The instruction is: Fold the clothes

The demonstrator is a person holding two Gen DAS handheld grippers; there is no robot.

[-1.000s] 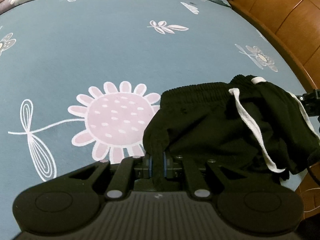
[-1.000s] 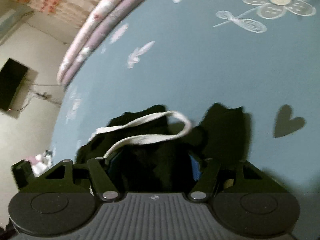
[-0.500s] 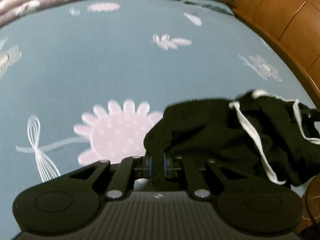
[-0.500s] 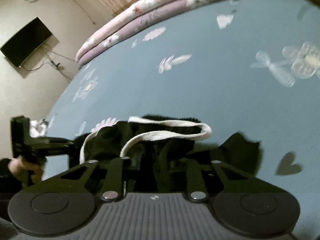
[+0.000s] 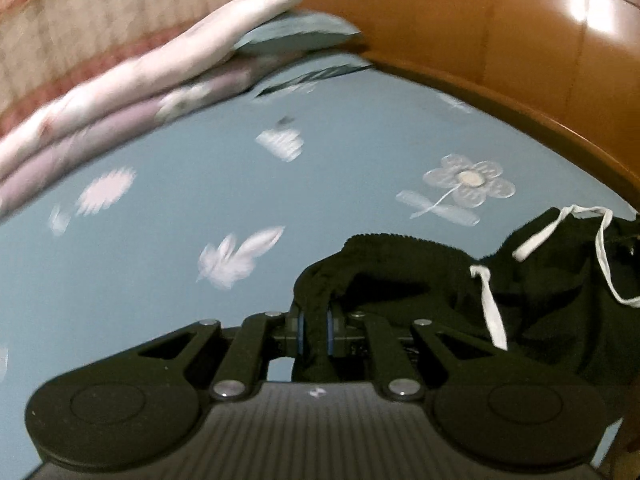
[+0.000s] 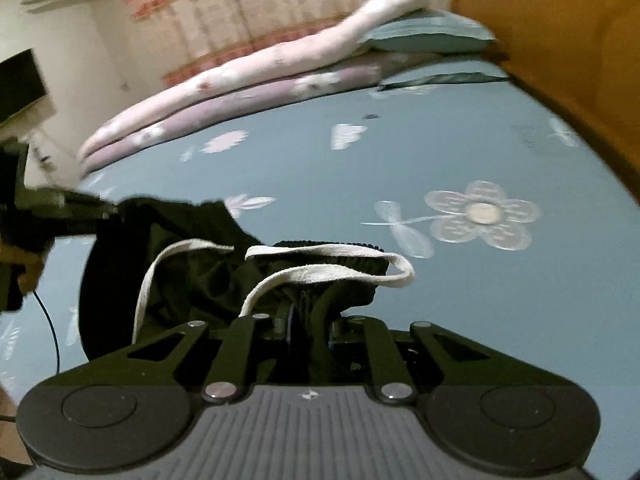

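Note:
Black shorts [image 5: 424,280] with a ribbed elastic waistband and a white drawstring [image 5: 490,312] hang above the blue flowered bedsheet [image 5: 200,184]. My left gripper [image 5: 314,330] is shut on one end of the waistband, which is bunched between its blue pads. In the right wrist view the same shorts [image 6: 200,268] sag to the left, and my right gripper [image 6: 310,336] is shut on the other end of the waistband. The white drawstring [image 6: 320,274] loops across just in front of its fingers. The left gripper [image 6: 52,208] shows at the far left edge, holding the cloth.
Folded pink and purple quilts [image 5: 132,84] and a blue pillow [image 5: 296,32] lie along the far side of the bed. A wooden headboard [image 5: 500,40] curves along the right. A dark wall screen [image 6: 18,80] and a thin black cable [image 6: 48,320] show at the left.
Both grippers have risen and tilted upward, lifting the shorts off the sheet. The right gripper, open around the cloth a second ago, has closed on the waistband. The views now take in quilts and headboard.

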